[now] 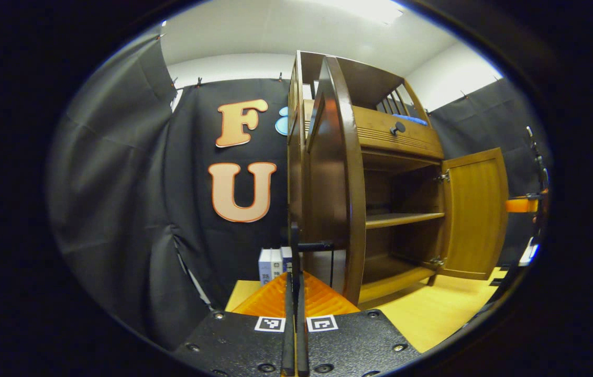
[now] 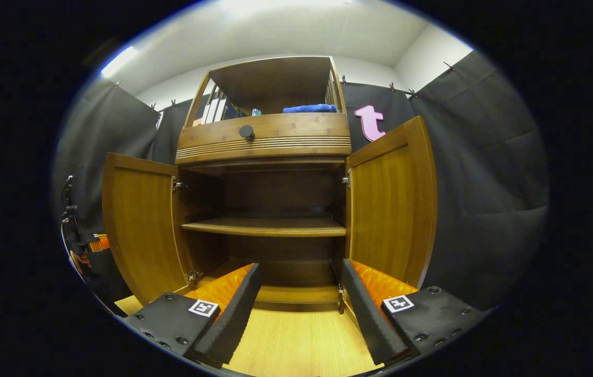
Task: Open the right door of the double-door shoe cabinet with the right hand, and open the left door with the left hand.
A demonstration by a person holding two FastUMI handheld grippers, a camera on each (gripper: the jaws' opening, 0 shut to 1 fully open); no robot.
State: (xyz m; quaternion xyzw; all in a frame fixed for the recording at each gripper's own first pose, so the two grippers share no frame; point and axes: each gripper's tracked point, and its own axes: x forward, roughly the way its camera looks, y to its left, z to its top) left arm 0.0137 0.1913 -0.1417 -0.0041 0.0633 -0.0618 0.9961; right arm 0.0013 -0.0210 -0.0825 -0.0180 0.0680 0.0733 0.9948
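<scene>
While your left tool (image 1: pixel 295 272) pinches the left door's (image 1: pixel 330 199) dark handle (image 1: pixel 315 245), that glossy curved panel stands edge-on. From your right tool (image 2: pixel 296 309), spread wide, both wooden doors flank the shoe cabinet's (image 2: pixel 270 141) bare shelf (image 2: pixel 270 226).

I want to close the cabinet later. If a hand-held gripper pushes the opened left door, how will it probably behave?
The left door looks like a stiff wooden panel, so it should not bend. It hangs on metal hinges, so it will probably swing rather than slide. Its glossy face may be slippery, so pushing near the free edge seems safer.
</scene>
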